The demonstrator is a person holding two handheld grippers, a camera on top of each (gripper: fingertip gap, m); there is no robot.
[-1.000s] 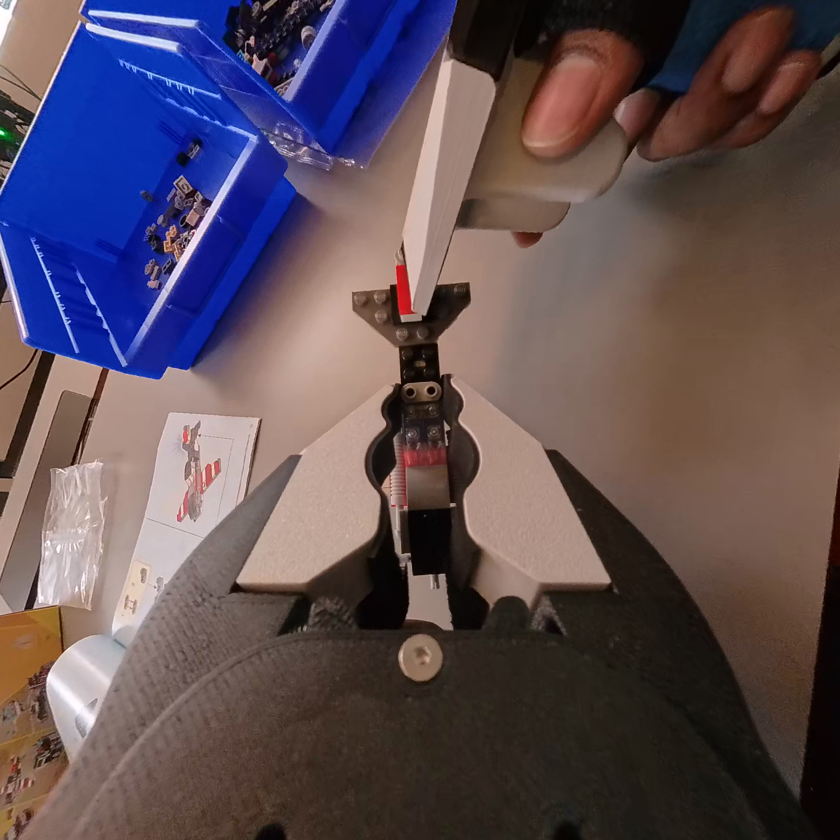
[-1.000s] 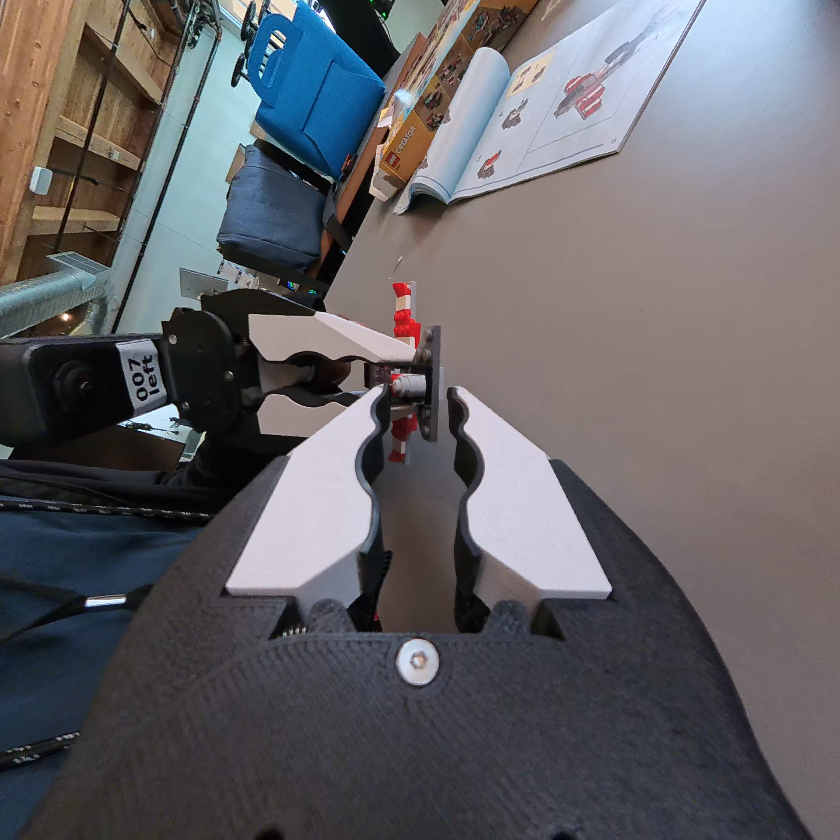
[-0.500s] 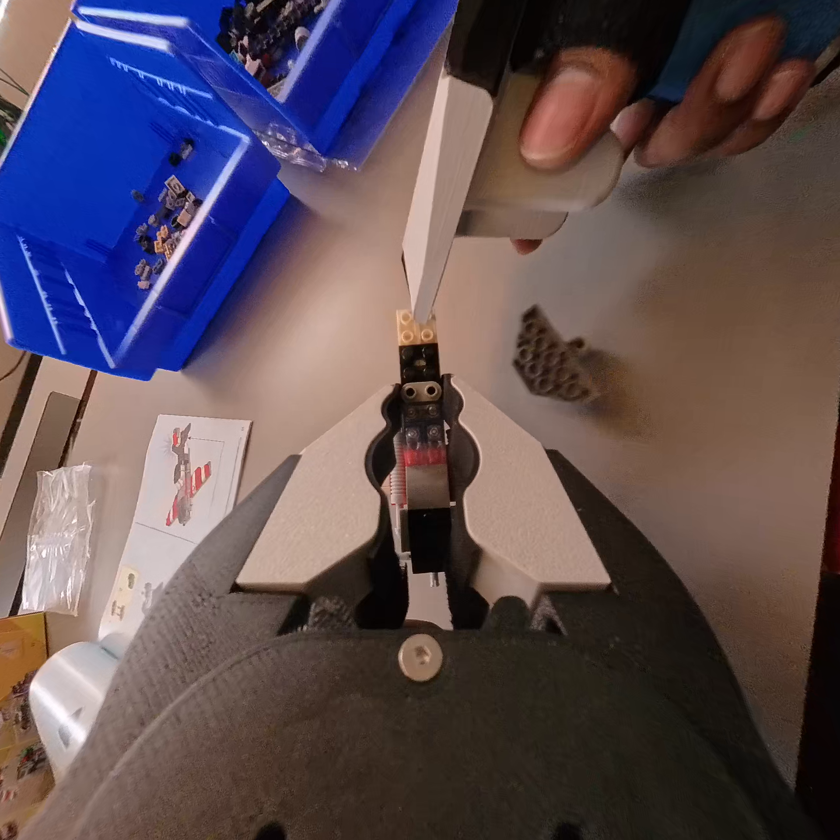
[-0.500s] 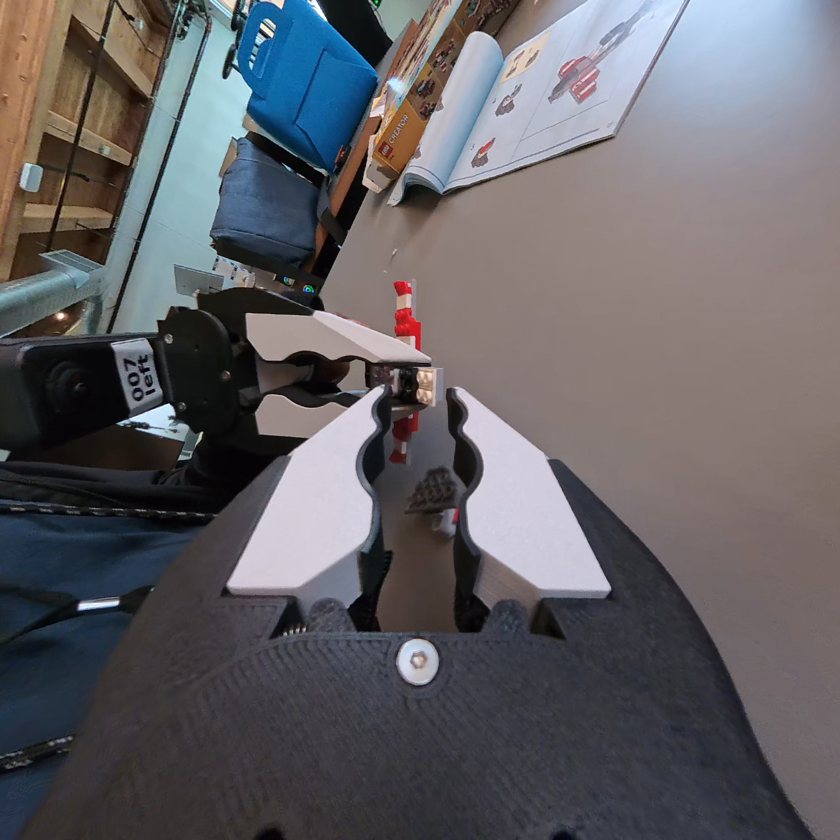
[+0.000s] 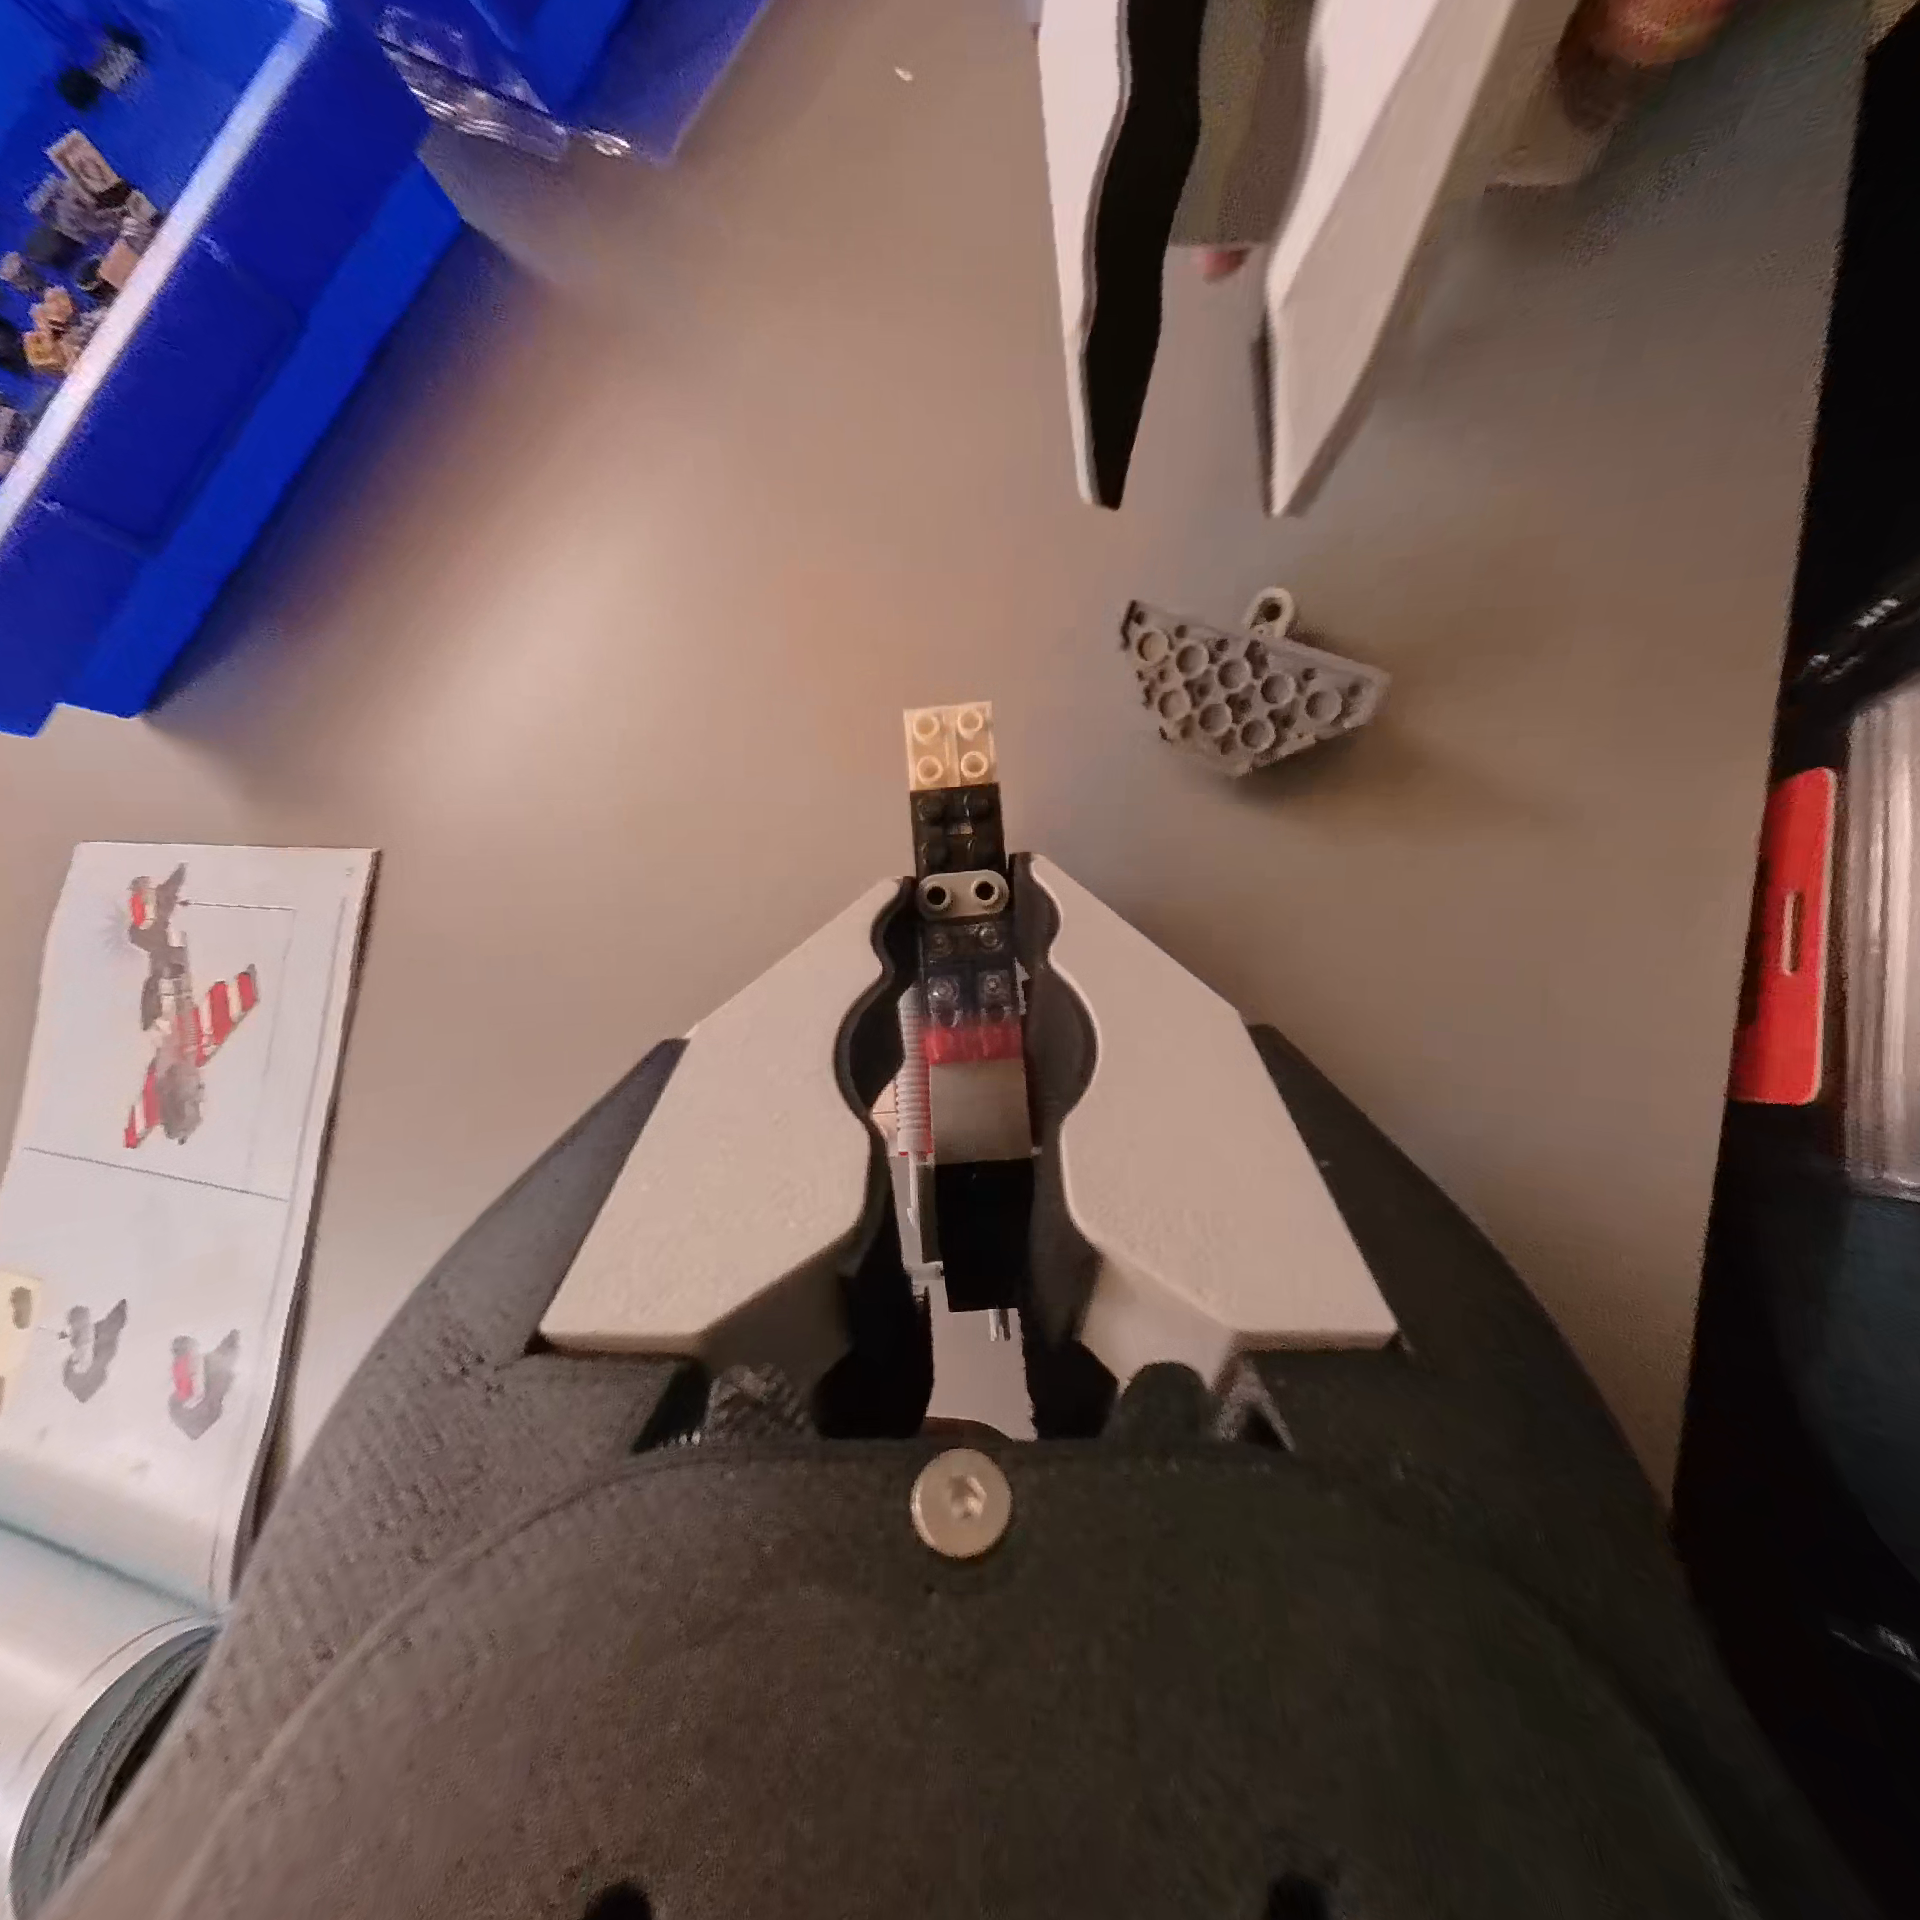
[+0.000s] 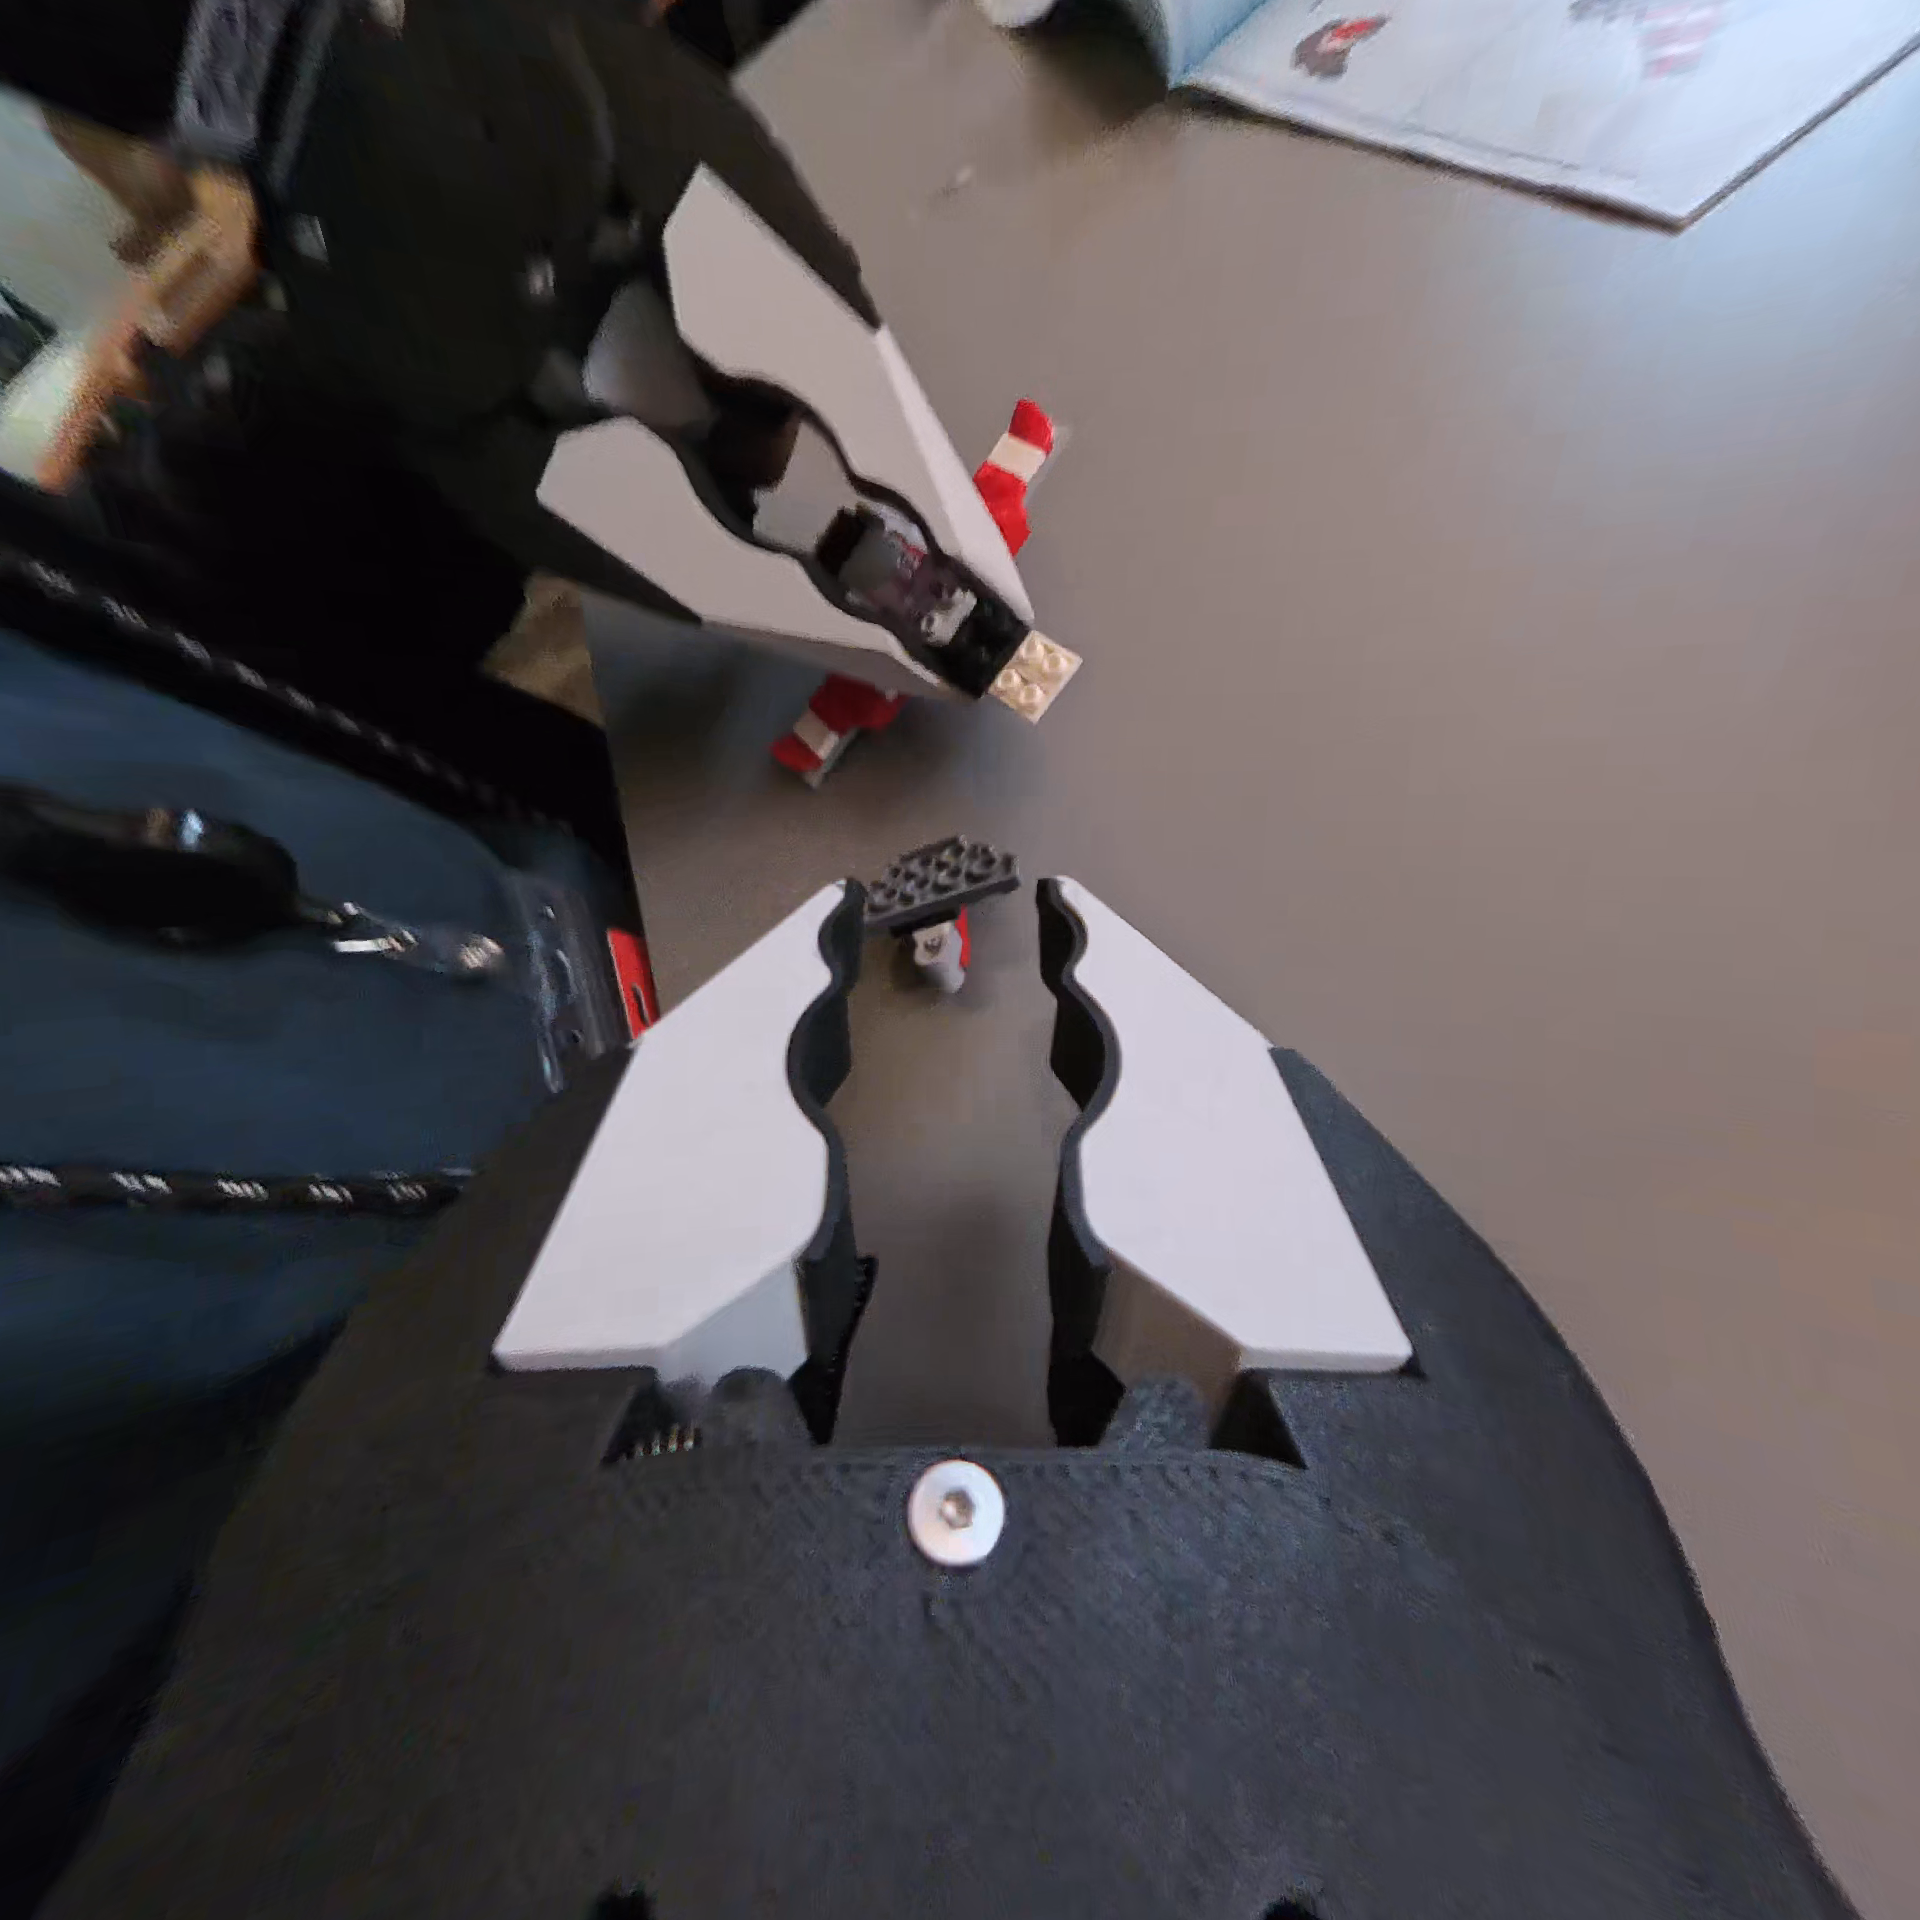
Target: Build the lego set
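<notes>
My left gripper (image 5: 958, 878) is shut on a small lego plane body (image 5: 961, 997), black and grey with red-and-white striped wings, held above the table. A tan plate (image 5: 948, 744) sticks out at its front end. A dark grey wedge piece (image 5: 1242, 681) with a small clip lies loose on the table to the right of it. My right gripper (image 6: 943, 894) is open and empty, its tips just short of the wedge piece (image 6: 940, 871). It shows in the left wrist view (image 5: 1195, 488) above the piece. The left gripper with the plane body (image 6: 1023, 665) shows in the right wrist view.
Blue bins (image 5: 197, 343) with small lego parts stand at the upper left. An open instruction booklet (image 5: 166, 1122) lies at the left, also in the right wrist view (image 6: 1558, 94). The table edge (image 5: 1756, 935) runs down the right side. A person's dark clothing (image 6: 260, 935) is beside it. Some 7 centimetres of space lies between my two pairs of fingers.
The grey wedge piece came off the front of the plane body and fell onto the table. My right gripper has swung over and now points down at it, still open.
</notes>
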